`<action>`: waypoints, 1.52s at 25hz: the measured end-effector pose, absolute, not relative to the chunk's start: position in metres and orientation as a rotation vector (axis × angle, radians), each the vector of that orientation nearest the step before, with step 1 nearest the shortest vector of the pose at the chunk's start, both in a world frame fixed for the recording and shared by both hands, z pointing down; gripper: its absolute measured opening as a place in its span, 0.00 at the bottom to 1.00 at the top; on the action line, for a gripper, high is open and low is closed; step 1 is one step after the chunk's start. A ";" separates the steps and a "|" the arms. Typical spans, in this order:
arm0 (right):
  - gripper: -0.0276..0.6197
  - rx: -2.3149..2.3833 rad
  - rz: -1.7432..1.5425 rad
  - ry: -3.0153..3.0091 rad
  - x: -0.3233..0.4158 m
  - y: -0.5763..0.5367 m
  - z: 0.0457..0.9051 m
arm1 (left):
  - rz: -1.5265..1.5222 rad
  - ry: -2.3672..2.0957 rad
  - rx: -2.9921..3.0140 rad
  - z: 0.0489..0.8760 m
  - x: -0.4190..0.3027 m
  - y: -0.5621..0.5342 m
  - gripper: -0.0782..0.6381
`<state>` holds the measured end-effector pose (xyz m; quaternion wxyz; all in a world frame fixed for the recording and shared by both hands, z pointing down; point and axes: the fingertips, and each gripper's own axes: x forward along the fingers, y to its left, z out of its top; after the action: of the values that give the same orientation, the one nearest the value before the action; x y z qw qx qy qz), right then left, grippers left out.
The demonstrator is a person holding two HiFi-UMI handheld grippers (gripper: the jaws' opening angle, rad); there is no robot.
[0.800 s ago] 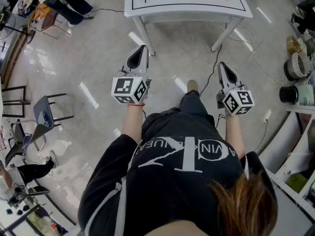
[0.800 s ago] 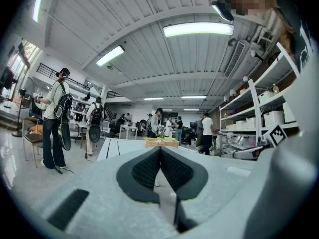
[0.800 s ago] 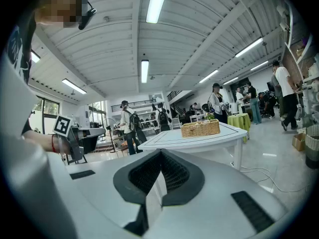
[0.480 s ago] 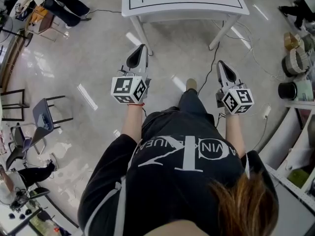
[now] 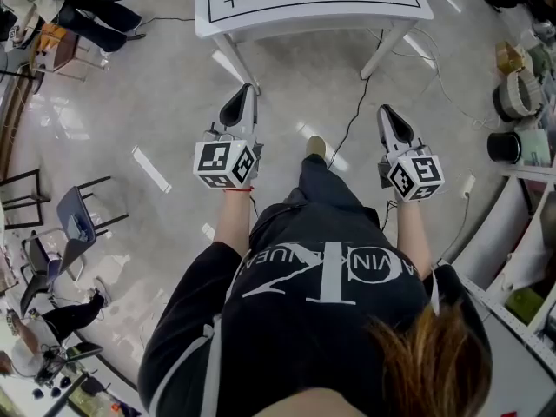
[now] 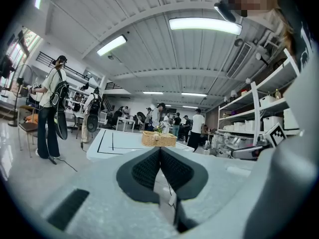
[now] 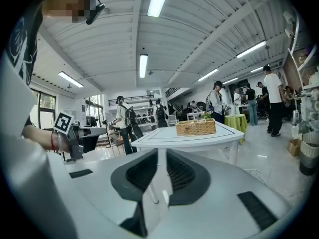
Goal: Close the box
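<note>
Wicker box (image 7: 195, 127) sits on the white table (image 7: 209, 137) ahead, cut off at the head view's top edge; I cannot see its lid or inside. My left gripper (image 5: 241, 95) and right gripper (image 5: 387, 116) are both closed on nothing, short of the table.

The table (image 5: 261, 7) at the top of the head view is white, with thin black lines along its edge. The wicker basket (image 7: 195, 127) on it is woven tan. The left gripper (image 5: 246, 89) and right gripper (image 5: 385, 111) are pale grey with black ribbed pads. Their marker cubes (image 5: 226, 163) carry black-and-white square patterns. The person's shirt (image 5: 321, 320) is black with white lettering.
</note>
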<state>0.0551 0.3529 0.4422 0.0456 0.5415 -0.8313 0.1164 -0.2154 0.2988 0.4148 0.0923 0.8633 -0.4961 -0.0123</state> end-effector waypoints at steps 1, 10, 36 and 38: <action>0.18 1.656 0.366 -2.549 0.056 0.344 0.441 | -0.027 -1.468 2.562 0.416 -0.214 0.291 0.12; 0.28 1.641 0.390 -2.591 0.071 0.258 0.440 | -0.034 -1.501 2.554 0.407 -0.201 0.205 0.12; 0.28 1.610 0.441 -2.663 0.125 0.113 0.434 | -0.018 -1.547 2.576 0.378 -0.145 0.074 0.12; 0.28 1.603 0.468 -2.657 0.126 0.112 0.441 | 0.004 -1.542 2.564 0.384 -0.144 0.072 0.12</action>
<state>0.1265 0.1120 0.4405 0.0017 0.5109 -0.8466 0.1492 -0.1443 0.0719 0.3840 0.0749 0.8545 -0.5140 0.0014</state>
